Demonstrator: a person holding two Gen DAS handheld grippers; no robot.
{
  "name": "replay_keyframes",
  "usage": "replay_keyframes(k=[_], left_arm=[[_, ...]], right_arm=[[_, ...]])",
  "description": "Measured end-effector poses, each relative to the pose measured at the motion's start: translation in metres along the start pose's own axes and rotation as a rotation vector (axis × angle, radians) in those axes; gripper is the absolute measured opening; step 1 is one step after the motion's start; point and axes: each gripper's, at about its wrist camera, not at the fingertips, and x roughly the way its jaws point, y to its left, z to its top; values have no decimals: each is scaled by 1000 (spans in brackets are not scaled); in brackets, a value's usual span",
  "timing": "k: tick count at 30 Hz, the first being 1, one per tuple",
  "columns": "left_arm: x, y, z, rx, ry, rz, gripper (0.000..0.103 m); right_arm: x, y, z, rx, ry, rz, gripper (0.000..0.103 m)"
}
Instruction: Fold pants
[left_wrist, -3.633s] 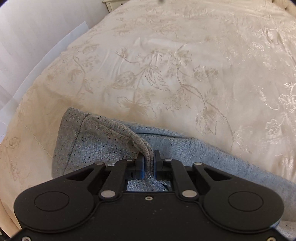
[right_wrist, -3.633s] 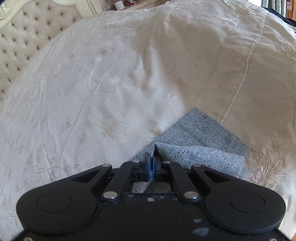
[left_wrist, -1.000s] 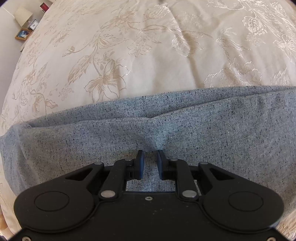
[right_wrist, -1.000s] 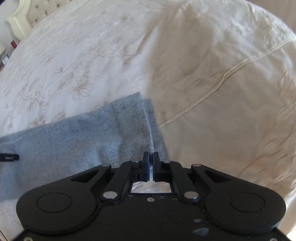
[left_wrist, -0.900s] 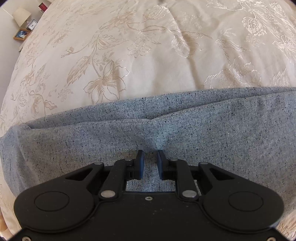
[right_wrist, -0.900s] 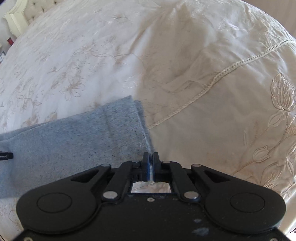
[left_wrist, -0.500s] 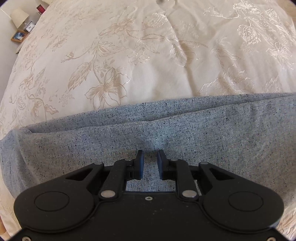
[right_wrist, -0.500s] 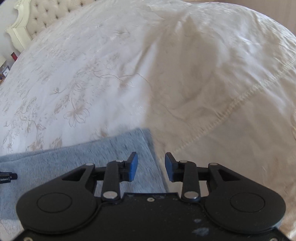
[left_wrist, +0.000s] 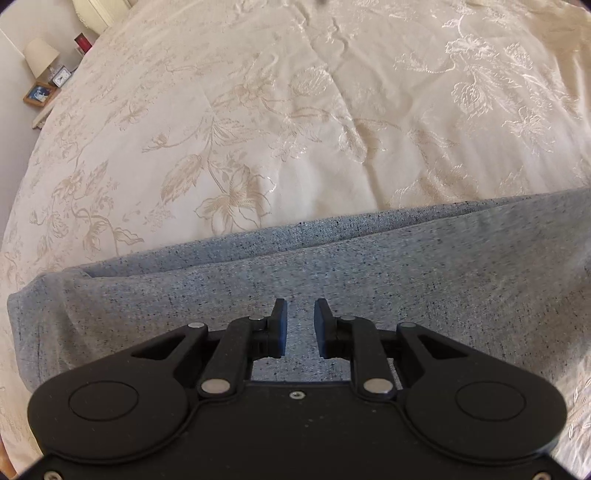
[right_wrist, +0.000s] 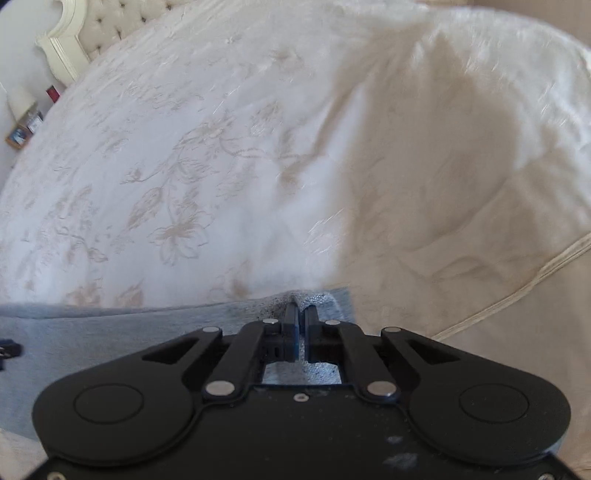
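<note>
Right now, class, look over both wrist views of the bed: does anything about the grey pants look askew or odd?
One thing: the pants' upper layer sits offset from the one beneath, leaving a strip showing along the far edge. In the right wrist view, the right gripper has bunched a small ridge of cloth. The bedspread is only lightly creased.

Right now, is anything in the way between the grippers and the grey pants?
Nothing visible is. The left gripper hangs open right over the pants, and the right gripper is shut on a pinch of their edge. Only the bedspread lies around them.
</note>
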Motion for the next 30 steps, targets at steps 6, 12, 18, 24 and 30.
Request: replay_keyframes(k=[6, 12, 18, 24, 30], left_arm=[[7, 10, -3, 4, -18, 35, 28], [45, 33, -1, -32, 45, 83, 28], [77, 59, 19, -88, 87, 111, 28], [41, 89, 29, -153, 10, 69, 28], [19, 130, -7, -166, 39, 97, 28]], right_arm=[[44, -14, 2, 31, 71, -58, 8], [18, -11, -1, 41, -20, -125, 20], [-33, 6, -14, -38, -104, -95, 20], [-52, 63, -25, -123, -97, 75, 22], [-43, 164, -34, -275, -28, 272, 24]])
